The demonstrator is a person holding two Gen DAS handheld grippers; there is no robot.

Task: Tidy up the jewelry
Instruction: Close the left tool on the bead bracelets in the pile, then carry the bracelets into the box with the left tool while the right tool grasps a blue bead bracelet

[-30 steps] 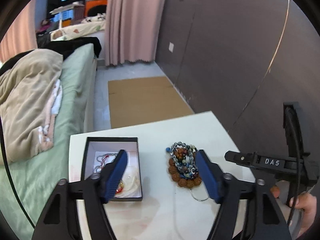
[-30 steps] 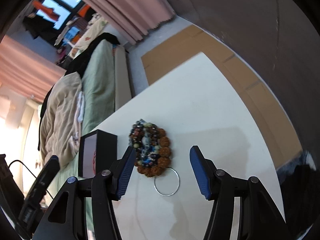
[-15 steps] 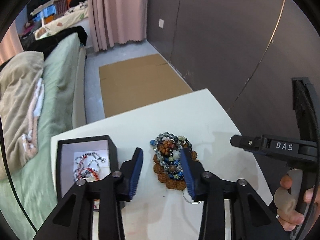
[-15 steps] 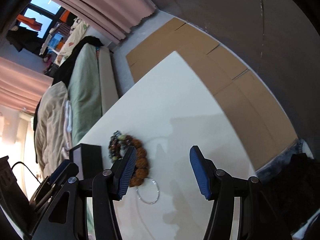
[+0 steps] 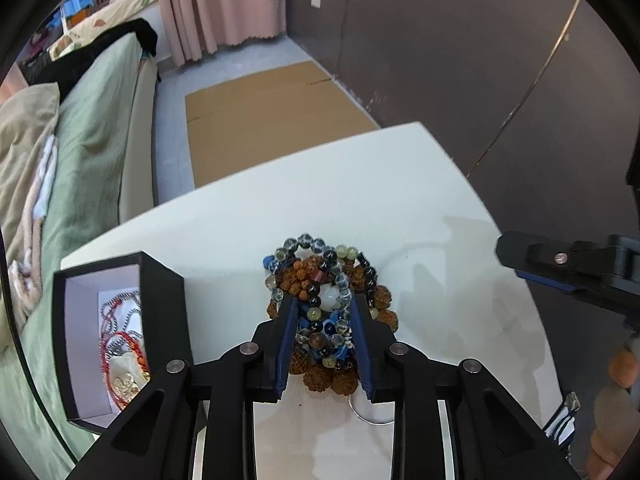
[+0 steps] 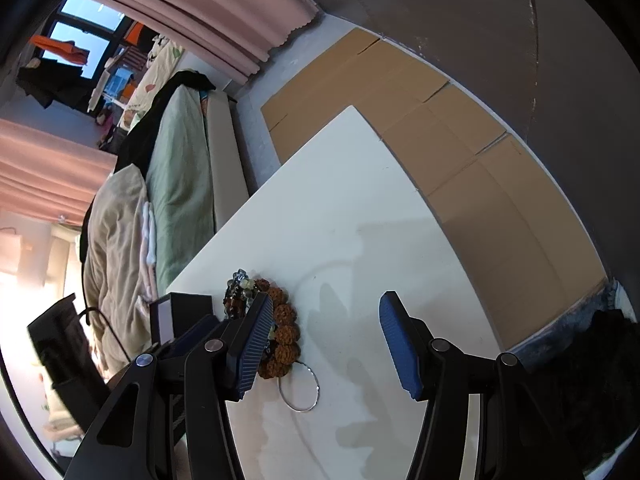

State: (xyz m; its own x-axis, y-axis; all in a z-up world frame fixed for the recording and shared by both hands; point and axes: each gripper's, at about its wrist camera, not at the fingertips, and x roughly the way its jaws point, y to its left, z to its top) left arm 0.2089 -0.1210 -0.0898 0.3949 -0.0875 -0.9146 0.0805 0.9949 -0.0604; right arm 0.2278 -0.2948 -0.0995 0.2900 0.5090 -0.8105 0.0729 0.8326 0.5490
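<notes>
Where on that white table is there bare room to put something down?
The far half of the table, beyond the beads, is bare, as is the stretch right of them. It is crowded near the box, beads and ring.

Both fisheye views are sharp at centre and evenly lit, with strong barrel distortion and black vignetting at the rims. Daylight enters through the window [image 6: 76, 56] far beyond the desk [image 6: 360, 216]; a blown-out glare patch lies left of the desk in the right wrist view. Soft grey shadows fall on the desk [image 5: 360, 208] right of the bead pile [image 5: 324, 304]. A hand at the left view's right rim is blurred.
</notes>
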